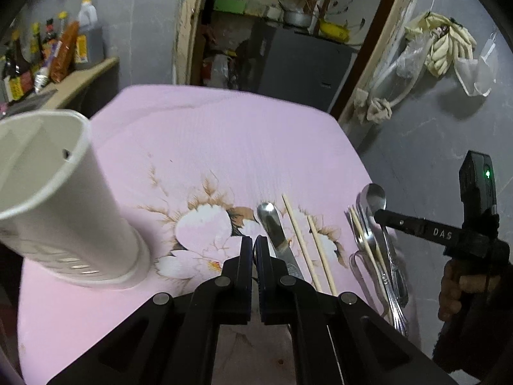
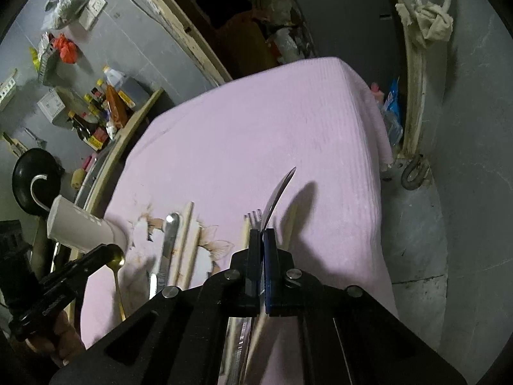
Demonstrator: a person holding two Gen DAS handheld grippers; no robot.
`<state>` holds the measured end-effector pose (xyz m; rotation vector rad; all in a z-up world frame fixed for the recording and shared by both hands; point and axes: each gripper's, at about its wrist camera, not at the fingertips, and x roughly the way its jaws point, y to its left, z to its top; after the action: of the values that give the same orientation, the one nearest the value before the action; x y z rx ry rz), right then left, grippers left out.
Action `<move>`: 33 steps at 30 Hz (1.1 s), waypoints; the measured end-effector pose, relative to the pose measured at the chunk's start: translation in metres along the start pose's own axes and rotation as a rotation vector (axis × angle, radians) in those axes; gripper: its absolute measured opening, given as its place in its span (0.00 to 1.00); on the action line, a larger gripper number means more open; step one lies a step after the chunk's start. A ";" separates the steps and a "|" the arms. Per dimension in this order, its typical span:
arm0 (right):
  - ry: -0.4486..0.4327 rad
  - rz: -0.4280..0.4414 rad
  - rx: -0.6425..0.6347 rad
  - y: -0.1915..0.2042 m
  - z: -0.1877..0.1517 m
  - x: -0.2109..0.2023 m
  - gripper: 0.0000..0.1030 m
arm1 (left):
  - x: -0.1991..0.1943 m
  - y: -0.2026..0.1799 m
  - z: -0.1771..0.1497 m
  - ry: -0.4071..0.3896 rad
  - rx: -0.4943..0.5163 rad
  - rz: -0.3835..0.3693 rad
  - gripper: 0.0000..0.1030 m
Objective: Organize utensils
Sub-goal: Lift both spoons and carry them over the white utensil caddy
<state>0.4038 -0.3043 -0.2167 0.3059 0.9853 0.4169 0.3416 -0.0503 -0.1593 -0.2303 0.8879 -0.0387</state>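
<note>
Two wrist views of a worktop (image 1: 198, 134) draped in a pink floral cloth.

Left wrist view: the left hand-held gripper (image 1: 253, 243) has its jaws drawn together. This view shows nothing between them, but the right wrist view shows a gold spoon (image 2: 118, 264) pinched at the bowl by that gripper (image 2: 105, 252), its handle hanging toward the cloth. A white holder (image 1: 61, 199) stands upright on the cloth at left, its mouth open and slots near its base. A steel knife (image 1: 277, 234) lies just right of the jaws, and beside it lie two chopsticks (image 1: 303, 240), roughly parallel. Further right, near the worktop's edge, a heap of steel cutlery (image 1: 381, 256) and more chopsticks lies on the cloth.

Right wrist view: the right hand-held gripper (image 2: 263, 234) is clamped on a steel spoon (image 2: 279, 192), seen edge-on, its bowl raised above the cloth and casting a shadow. A fork (image 2: 253, 216) and chopsticks lie below the fingers. In the left wrist view this gripper (image 1: 378, 216) reaches over the heap, gripped by a hand (image 1: 455, 285).
</note>
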 end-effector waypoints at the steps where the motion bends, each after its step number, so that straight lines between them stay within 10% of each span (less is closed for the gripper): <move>1: -0.037 -0.001 -0.006 0.006 -0.001 -0.009 0.02 | -0.007 0.000 0.000 -0.016 0.002 0.011 0.03; 17: -0.496 0.092 -0.181 0.172 0.007 -0.113 0.02 | -0.133 0.051 0.048 -0.314 -0.036 0.066 0.03; 33: -0.704 0.142 -0.164 0.309 0.017 -0.054 0.02 | -0.199 0.189 0.106 -0.542 -0.026 0.244 0.03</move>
<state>0.3302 -0.0594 -0.0343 0.3416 0.2403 0.4693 0.2860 0.1792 0.0166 -0.1437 0.3708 0.2519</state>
